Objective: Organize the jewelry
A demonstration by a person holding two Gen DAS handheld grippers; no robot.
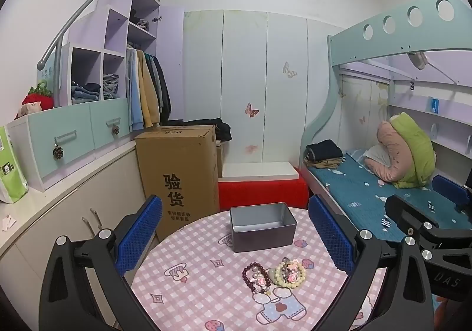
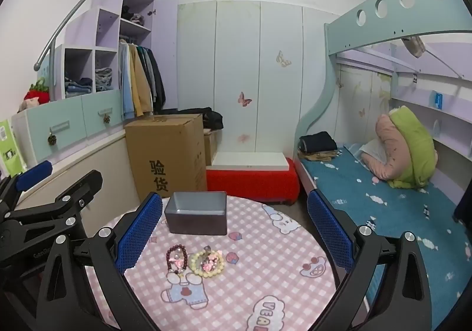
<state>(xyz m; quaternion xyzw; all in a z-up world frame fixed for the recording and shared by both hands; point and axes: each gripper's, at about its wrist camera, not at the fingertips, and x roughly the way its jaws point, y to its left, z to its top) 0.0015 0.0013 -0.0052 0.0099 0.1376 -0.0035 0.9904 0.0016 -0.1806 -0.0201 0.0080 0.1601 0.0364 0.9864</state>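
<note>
Left tool (image 1: 236, 238) and right tool (image 2: 234, 235): both at full spread, nothing between the blue pads, both held above the near edge of the surface (image 1: 183, 301). Surface is round, pink checked cloth with cartoon prints. Near the middle: dark red bead bracelet (image 1: 256, 276) and pale yellow bead bracelet (image 1: 290, 273) lying flat, touching side by side, with small pink charms on them. Beyond them, close to the far edge: grey metal tin (image 1: 262, 226), open, upright, interior looks empty. Well apart from the bracelets. Behind the surface: cardboard box (image 1: 180, 171) on the floor; bed (image 1: 362, 192) to the right.
</note>
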